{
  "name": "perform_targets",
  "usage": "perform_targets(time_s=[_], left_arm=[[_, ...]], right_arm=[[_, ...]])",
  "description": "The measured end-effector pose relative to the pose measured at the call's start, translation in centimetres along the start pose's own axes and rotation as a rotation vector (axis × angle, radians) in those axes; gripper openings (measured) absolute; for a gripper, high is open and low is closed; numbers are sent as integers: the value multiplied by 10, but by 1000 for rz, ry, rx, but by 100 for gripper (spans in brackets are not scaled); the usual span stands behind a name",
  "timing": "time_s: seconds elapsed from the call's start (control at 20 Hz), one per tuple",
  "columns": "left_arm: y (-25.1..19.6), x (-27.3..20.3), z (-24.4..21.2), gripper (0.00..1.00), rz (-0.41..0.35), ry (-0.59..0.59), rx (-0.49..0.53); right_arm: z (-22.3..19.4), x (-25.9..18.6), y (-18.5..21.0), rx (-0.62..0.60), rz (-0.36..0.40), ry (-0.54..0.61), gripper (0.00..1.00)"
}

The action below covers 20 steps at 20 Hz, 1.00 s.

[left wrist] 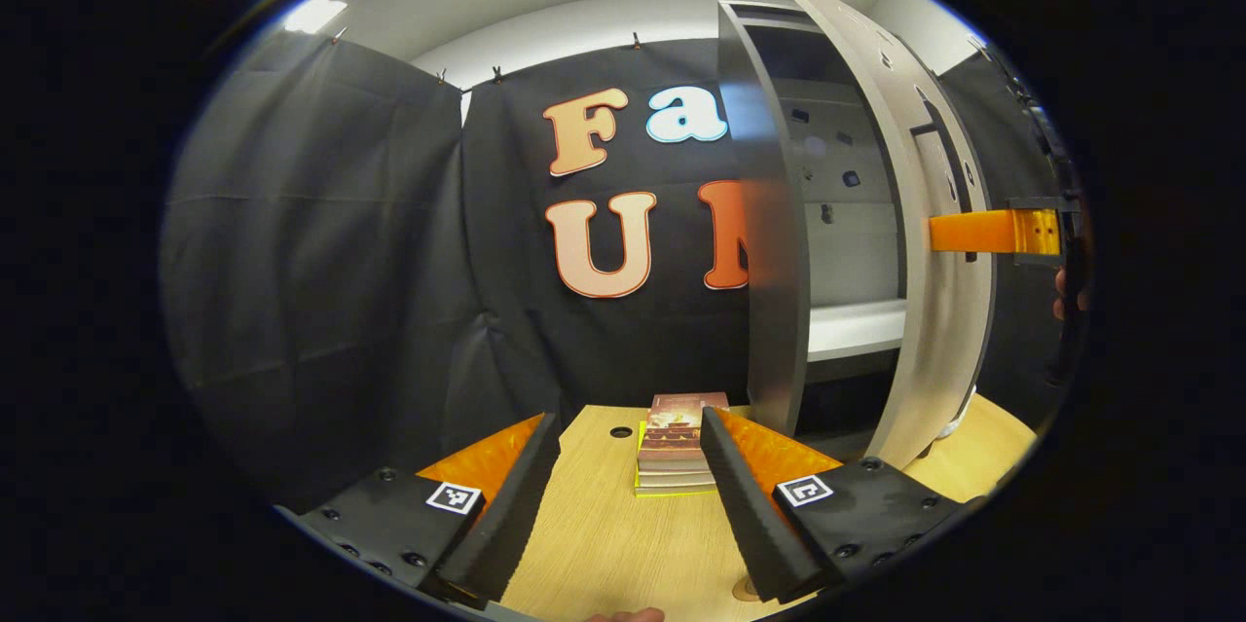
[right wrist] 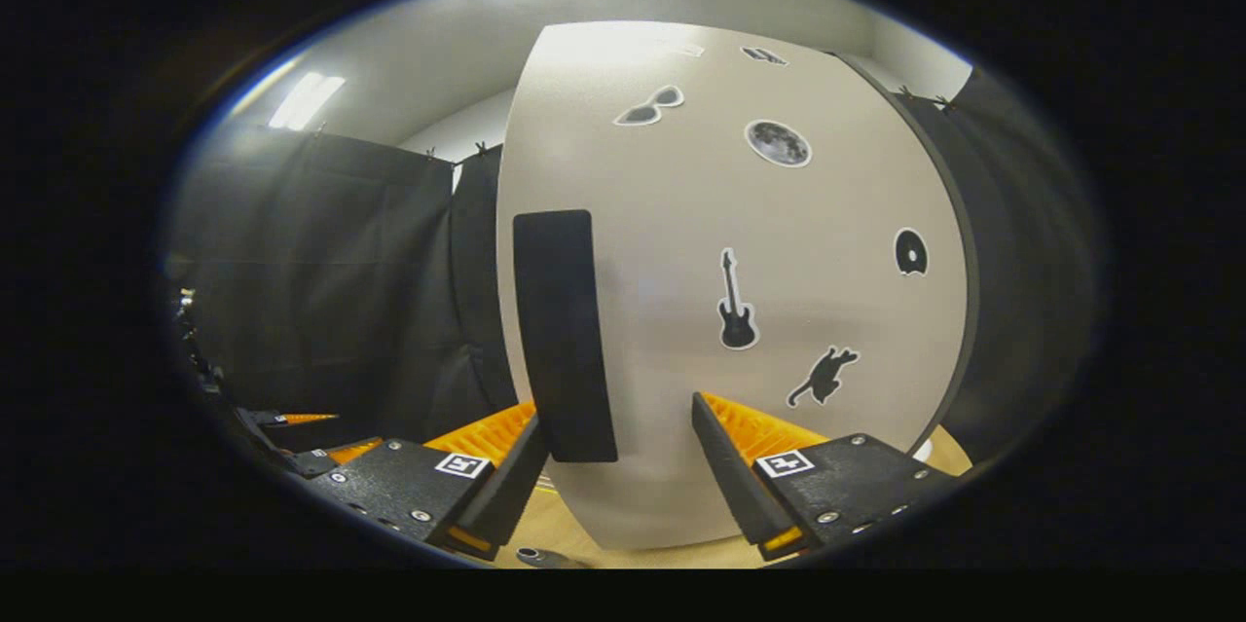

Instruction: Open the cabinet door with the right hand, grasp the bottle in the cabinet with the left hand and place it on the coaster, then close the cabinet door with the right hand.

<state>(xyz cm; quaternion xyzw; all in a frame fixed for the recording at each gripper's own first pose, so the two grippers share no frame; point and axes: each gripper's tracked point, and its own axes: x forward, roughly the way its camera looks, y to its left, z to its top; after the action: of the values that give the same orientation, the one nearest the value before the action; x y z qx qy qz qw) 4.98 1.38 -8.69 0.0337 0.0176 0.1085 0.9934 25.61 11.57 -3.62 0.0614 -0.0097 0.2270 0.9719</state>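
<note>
The grey cabinet stands on the wooden table at the right, its door swung partly open. Inside I see a white shelf and no bottle. My left gripper hovers open over the table, nothing between its fingers. In the right gripper view the door's sticker-covered front is very close. Its black handle lies between the fingers of my open right gripper, close to the left finger. The right gripper also reaches the door's outer face in the left gripper view.
A stack of books lies on the table ahead of the left gripper, beside a small round hole. A brown rounded edge peeks from under the left gripper's right finger. Black cloth walls surround the booth.
</note>
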Motion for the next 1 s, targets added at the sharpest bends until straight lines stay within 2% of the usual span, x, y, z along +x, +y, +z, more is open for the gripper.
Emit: perform_targets(time_s=[0.25,0.65,0.7,0.75,0.85,0.9,1.0], left_arm=[[1,28,-4,95,-3,9,-19],[-15,68,-7,95,-56,27,-57],[-17,73,-8,99,-64,27,-58],[-19,77,-9,95,-70,28,-57],[-21,83,-11,95,-80,30,-54],[-21,87,-12,99,-83,32,-55],[-21,92,-15,95,-88,41,-56]], right_arm=[[0,6,-3,-33,-73,-4,88],[-5,16,-5,-36,-205,-24,91],[-6,16,-5,-38,-216,-23,91],[-6,16,-4,-40,-225,-24,91],[-6,18,-5,-42,-244,-26,91],[-7,18,-5,-45,-251,-26,91],[-8,19,-5,-53,-265,-28,92]])
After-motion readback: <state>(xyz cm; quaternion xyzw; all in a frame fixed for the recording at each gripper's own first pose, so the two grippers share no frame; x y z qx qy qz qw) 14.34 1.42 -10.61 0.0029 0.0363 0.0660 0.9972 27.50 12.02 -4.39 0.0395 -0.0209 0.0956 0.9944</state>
